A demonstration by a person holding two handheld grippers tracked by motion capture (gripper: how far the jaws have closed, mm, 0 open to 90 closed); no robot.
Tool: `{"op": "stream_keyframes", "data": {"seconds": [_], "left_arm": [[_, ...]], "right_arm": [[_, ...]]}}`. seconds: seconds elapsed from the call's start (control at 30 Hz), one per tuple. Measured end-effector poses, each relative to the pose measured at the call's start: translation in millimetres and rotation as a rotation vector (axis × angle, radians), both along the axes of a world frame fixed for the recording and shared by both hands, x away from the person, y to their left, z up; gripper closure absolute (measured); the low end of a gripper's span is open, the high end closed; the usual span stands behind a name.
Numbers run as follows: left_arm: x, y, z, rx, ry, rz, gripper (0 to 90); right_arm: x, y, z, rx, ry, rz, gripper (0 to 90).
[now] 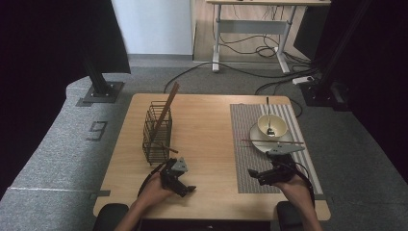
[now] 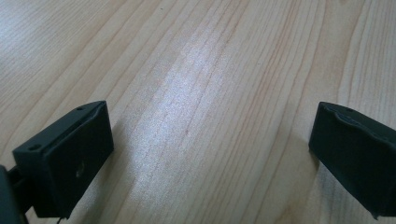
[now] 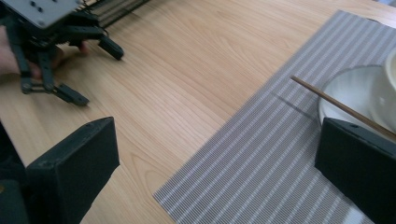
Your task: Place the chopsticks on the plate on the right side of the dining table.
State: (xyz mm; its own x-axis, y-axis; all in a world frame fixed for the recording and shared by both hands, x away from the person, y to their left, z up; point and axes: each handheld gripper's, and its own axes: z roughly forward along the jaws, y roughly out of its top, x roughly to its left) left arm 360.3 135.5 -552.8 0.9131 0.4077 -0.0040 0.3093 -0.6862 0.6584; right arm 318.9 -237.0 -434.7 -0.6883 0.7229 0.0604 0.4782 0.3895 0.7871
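A black wire basket [image 1: 157,134] stands left of centre on the wooden table [image 1: 207,125]. One brown chopstick [image 1: 167,109] leans in it, and a second [image 1: 166,147] pokes out low at its right. A grey striped placemat [image 1: 250,144] carries a white plate [image 1: 256,135], and on that a bowl [image 1: 273,126] with a spoon [image 1: 269,122]. Another chopstick [image 1: 272,141] lies across the plate [image 3: 345,88]. My left gripper [image 1: 185,183] is open over bare wood [image 2: 210,70]. Beside the placemat's [image 3: 280,140] near left corner my right gripper [image 1: 256,177] is open and holds nothing.
The right gripper view has the left gripper [image 3: 93,72] and the hand on it at upper left, with the basket's edge [image 3: 112,7] behind. Beyond the table stand a black post base [image 1: 102,91], a desk frame [image 1: 250,33] and floor cables [image 1: 269,72].
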Motion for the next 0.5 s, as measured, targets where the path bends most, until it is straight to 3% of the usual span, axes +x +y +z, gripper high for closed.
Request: {"op": "stream_keyframes", "data": {"seconds": [0.5], "left_arm": [[-0.1, -0.1, 0.0, -0.002, 0.002, 0.001, 0.0]], "right_arm": [[18.7, 43.5, 11.2, 0.011, 0.033, 0.088, 1.2]]}}
